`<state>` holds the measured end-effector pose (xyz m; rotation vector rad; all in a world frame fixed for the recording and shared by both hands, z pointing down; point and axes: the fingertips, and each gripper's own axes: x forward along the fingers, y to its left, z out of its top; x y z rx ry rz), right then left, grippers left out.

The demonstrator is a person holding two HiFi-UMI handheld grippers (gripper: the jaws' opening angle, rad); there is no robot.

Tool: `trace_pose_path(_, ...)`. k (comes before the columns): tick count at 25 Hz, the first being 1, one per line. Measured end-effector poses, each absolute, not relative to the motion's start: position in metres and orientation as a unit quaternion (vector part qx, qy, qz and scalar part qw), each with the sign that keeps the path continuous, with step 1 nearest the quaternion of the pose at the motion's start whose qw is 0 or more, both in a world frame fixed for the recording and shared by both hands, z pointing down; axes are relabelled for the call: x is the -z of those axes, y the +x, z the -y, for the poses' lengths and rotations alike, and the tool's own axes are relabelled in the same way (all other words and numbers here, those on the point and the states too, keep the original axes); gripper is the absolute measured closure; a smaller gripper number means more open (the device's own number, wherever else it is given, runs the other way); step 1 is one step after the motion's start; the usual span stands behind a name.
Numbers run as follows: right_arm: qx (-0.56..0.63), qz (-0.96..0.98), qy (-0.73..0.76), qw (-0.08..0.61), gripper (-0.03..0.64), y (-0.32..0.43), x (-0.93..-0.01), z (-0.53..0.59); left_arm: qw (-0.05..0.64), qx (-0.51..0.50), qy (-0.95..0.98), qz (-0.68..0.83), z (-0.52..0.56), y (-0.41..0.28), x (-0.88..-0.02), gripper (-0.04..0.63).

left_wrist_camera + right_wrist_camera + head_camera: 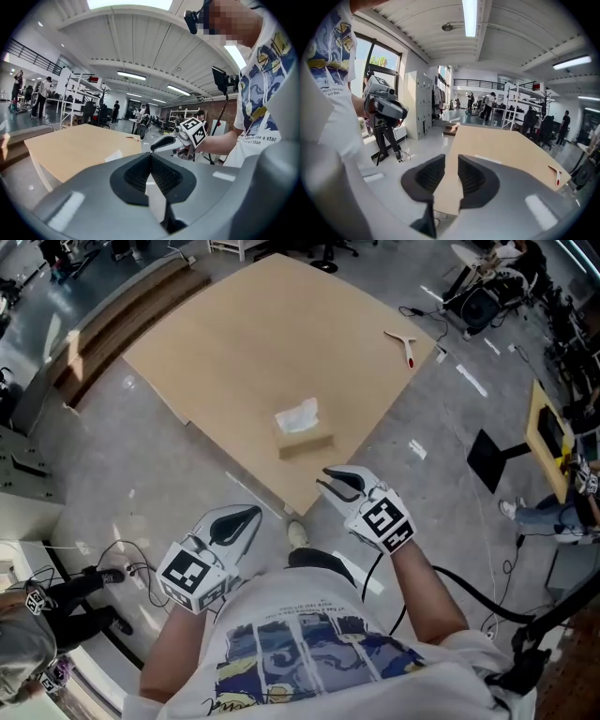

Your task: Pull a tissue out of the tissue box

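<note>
In the head view a tan tissue box (306,442) stands near the front edge of the tan table (244,343), with a white tissue (298,416) sticking out of its top. Both grippers hover short of the table, over the floor. My right gripper (323,478) is close to the table's front corner, just right of and below the box. Its jaws stand apart with nothing between them (451,161). My left gripper (253,512) is lower left of the box, farther from it. Its pads meet at the tips (151,155), holding nothing.
A small red-and-white tool (405,343) lies at the table's far right corner. Wooden boards (122,310) lie along the table's left side. Cables (122,563) trail on the floor, a black stand base (492,460) sits right, and people stand around the hall.
</note>
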<state>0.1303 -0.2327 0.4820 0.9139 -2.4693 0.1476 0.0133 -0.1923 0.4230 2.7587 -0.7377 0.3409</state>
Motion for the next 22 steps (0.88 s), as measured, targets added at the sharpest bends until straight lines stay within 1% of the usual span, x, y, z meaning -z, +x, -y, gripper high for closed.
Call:
trace_pose_path(9, -0.049, 0.915, 0.29, 0.276, 0.532, 0.159, -0.52, 0.31, 0.144, -0.12, 0.932, 0.309, 0.22, 0.026, -0.432, 0.591)
trace_pose_path(16, -0.056, 0.92, 0.254, 0.292, 0.525, 0.164, -0.548, 0.354, 0.151, -0.111, 0.921, 0.343, 0.245, 0.034, -0.434, 0.591)
trace_pose_path(22, -0.065, 0.918, 0.241, 0.309, 0.497, 0.168, -0.571, 0.393, 0.158, -0.116, 0.911, 0.363, 0.26, 0.032, -0.434, 0.591)
